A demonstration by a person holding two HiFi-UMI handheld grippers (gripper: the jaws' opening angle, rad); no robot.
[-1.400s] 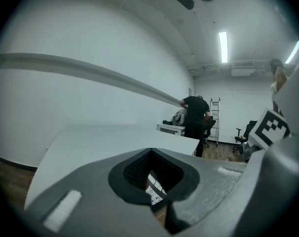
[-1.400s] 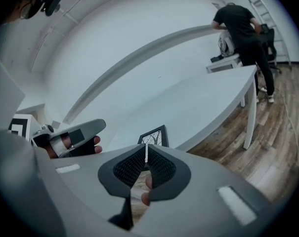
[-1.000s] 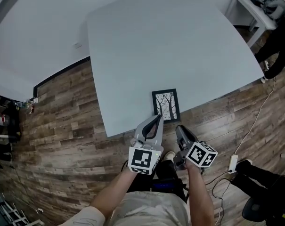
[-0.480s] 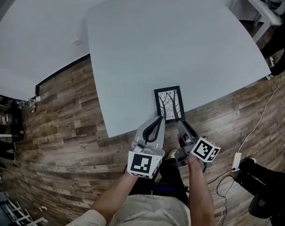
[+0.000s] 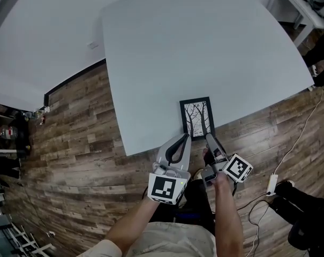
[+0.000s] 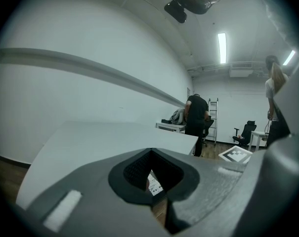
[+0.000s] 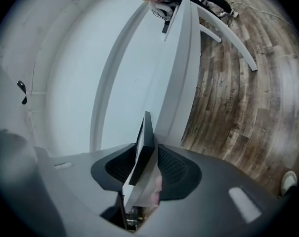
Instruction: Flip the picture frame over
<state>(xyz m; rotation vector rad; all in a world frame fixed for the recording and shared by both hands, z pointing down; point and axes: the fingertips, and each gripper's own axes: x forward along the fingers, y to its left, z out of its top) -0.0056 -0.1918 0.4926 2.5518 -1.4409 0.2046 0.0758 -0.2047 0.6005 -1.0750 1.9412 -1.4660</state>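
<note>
Table top (image 5: 194,42) runs wide beyond the picture frame (image 5: 197,117) lying at its near edge; my right gripper (image 5: 209,137) has moved up, jaws just opened astride the frame's rim, left gripper (image 5: 186,137) jaws pressed together alongside.

A bare lab or office room: white table (image 5: 204,47), strip light (image 6: 222,47), office chair (image 6: 245,132), ladder (image 6: 213,113), plank floor (image 5: 81,143).

The picture frame (image 5: 197,118) is a slim black rectangle around a white print of bare black trees. It lies flat and print side up on the pale grey table (image 5: 167,47). Its near short end is at the table's near edge.
</note>
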